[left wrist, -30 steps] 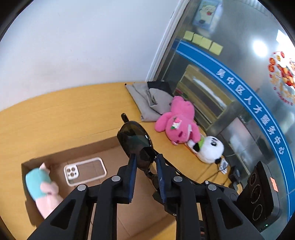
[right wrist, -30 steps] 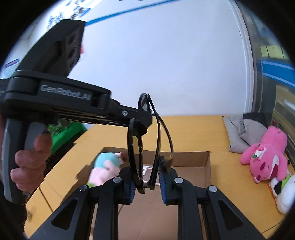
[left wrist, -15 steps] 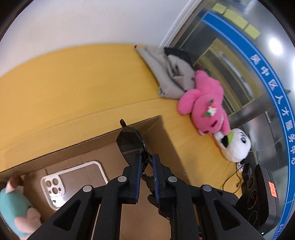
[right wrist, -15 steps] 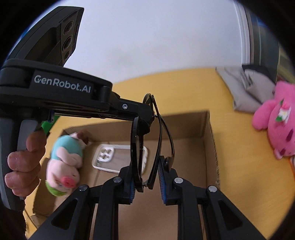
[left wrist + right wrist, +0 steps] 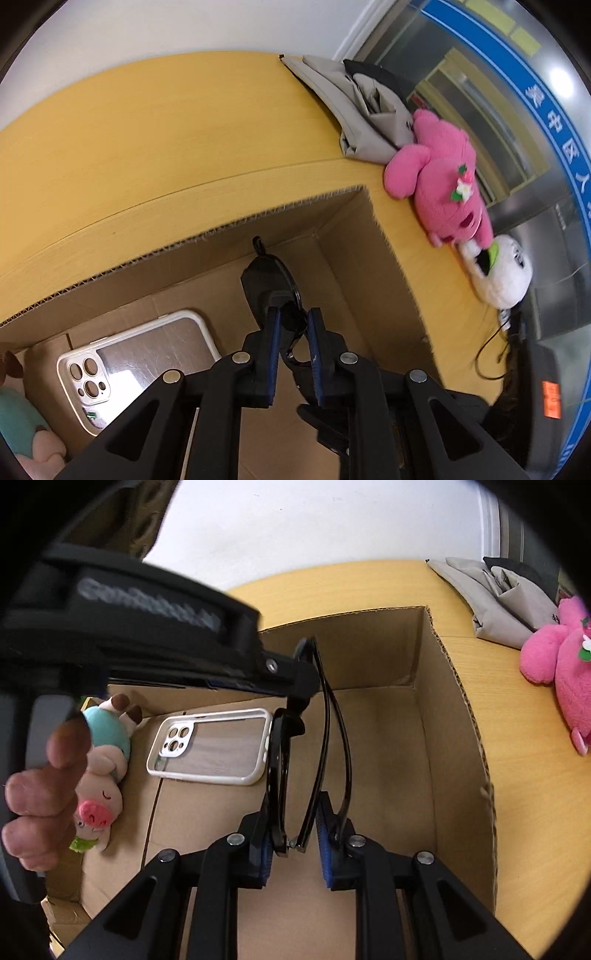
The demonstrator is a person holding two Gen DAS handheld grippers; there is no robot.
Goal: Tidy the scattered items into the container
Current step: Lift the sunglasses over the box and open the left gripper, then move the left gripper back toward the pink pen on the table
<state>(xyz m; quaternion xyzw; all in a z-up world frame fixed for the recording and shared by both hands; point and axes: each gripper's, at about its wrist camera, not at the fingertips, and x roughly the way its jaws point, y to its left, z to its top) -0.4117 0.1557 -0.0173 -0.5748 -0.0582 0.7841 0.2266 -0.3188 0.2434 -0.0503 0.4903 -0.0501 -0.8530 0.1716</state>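
A pair of black sunglasses (image 5: 277,760) hangs low inside the open cardboard box (image 5: 454,686), held from two sides. My right gripper (image 5: 295,845) is shut on one end of them, with a lens rim and a temple between its blue pads. My left gripper (image 5: 293,332) grips the other end by the dark lens (image 5: 267,284); its jaws are opening slightly while the frame still sits between the pads. In the right wrist view the left gripper (image 5: 303,679) reaches in from the left, held by a person's hand (image 5: 40,805).
On the box floor lie a white phone case (image 5: 214,746) and a pig plush (image 5: 103,760) at the left. On the yellow table to the right of the box are a pink plush (image 5: 443,184), a panda plush (image 5: 506,273) and a grey folded bag (image 5: 362,110).
Both grippers have sunk with the sunglasses from above the box down into it and tilted further downward. The box walls and phone case now look closer.
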